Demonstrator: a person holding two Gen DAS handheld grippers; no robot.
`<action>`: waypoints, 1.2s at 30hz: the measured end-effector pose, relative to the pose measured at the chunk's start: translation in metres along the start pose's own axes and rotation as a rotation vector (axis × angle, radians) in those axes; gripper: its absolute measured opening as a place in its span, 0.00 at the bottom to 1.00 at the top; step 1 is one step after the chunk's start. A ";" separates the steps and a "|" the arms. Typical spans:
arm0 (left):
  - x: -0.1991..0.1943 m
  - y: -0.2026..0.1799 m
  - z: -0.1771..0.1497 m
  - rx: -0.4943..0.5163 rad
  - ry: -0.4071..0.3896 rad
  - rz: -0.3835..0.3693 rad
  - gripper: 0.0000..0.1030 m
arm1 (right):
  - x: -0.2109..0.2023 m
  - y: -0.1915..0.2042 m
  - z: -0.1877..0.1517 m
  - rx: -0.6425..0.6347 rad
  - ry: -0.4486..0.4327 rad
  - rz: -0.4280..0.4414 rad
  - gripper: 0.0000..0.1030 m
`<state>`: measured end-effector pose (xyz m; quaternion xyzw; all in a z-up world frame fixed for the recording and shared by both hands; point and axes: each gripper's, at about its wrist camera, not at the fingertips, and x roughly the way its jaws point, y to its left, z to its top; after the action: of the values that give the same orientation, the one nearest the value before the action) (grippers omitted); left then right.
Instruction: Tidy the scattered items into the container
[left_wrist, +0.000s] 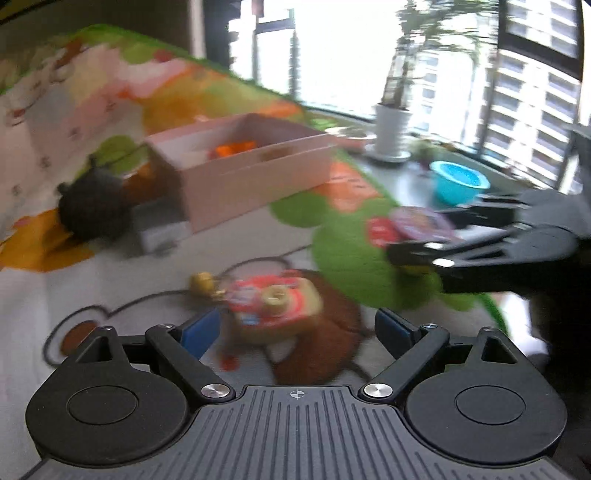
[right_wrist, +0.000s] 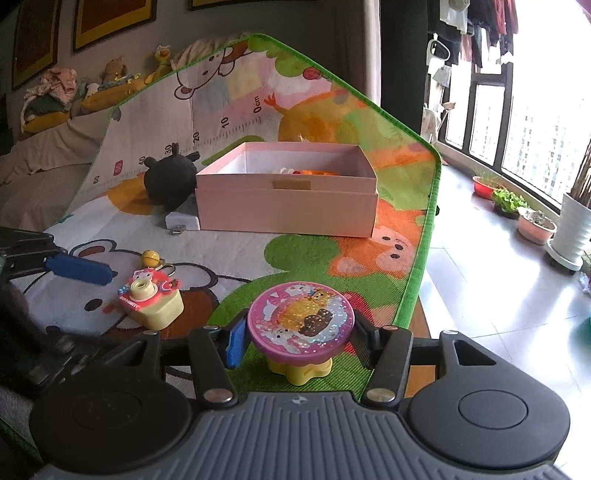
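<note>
Pink and glittery, the round-topped toy (right_wrist: 300, 320) sits right between your right gripper (right_wrist: 295, 338) fingers, the blue pad (right_wrist: 235, 341) at its left edge and the other finger at its right; you cannot quite tell whether they are touching it, but the jaws are closed in around its lid. It stands upright on the green patch of the play mat (right_wrist: 236, 258). Straight ahead of that claw, well beyond the toy, the pink box (right_wrist: 286, 201) waits with orange bits inside. Your left gripper (left_wrist: 295, 328) is spread wide, holding nothing, and the little toy camera (left_wrist: 275, 306) lies just ahead between its blue tips, blurred. Off to its right, the other claw with the toy.
</note>
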<state>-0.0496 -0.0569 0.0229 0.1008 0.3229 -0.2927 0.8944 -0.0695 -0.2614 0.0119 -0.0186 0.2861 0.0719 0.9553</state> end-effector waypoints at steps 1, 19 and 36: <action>0.003 0.001 0.002 -0.013 0.005 0.011 0.92 | 0.000 0.000 0.000 0.001 -0.002 -0.001 0.54; 0.024 -0.008 0.010 0.003 0.047 0.104 0.60 | 0.002 0.006 -0.006 -0.033 -0.016 -0.009 0.73; -0.016 0.023 -0.022 -0.033 0.056 0.074 0.77 | 0.012 0.005 -0.008 -0.019 0.016 0.008 0.74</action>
<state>-0.0570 -0.0230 0.0159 0.1058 0.3487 -0.2511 0.8967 -0.0644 -0.2556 -0.0015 -0.0270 0.2933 0.0783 0.9524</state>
